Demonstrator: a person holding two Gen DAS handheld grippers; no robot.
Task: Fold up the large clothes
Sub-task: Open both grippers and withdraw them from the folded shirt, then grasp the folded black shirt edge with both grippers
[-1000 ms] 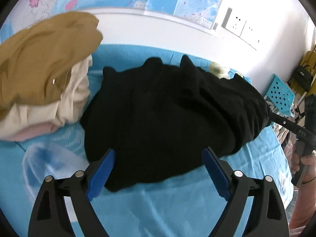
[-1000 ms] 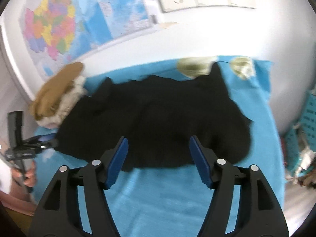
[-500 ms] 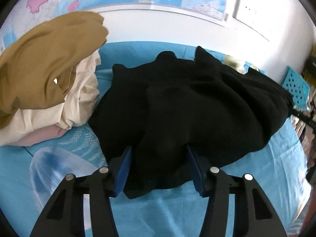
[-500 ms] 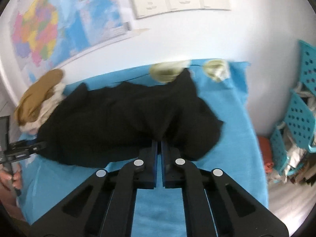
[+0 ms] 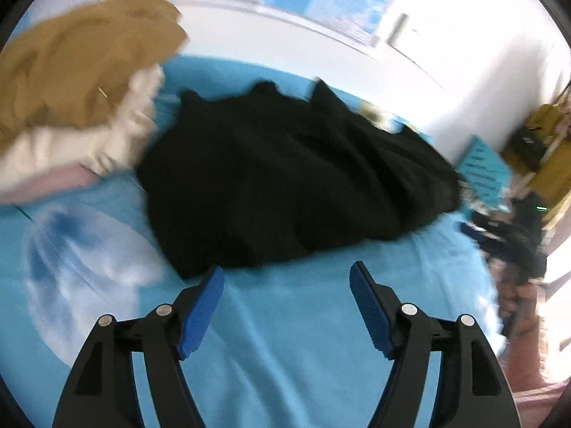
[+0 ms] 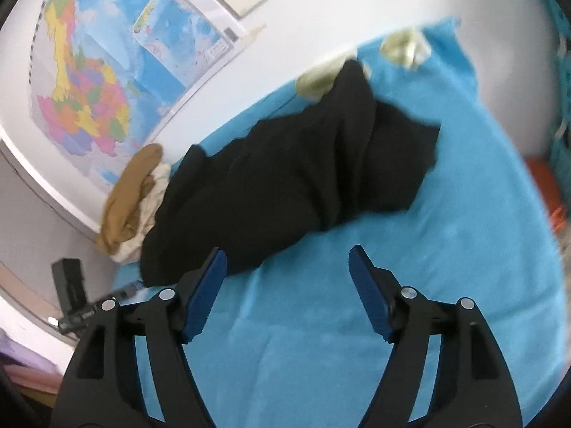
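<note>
My left tool (image 5: 286, 306) was spread wide with nothing in it, above the blue sheet (image 5: 292, 339); my right tool (image 6: 287, 290) gaped likewise. Just beyond both lay the black garment (image 6: 296, 178), bunched on the sheet. Further left, touching it, sat a tan and cream clothes pile (image 5: 78, 82).

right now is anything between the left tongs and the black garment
Nothing visible. The left tongs are open over bare blue sheet, and the black garment lies just ahead of them. The pile of tan and cream clothes sits off to the left, beside the garment.
</note>
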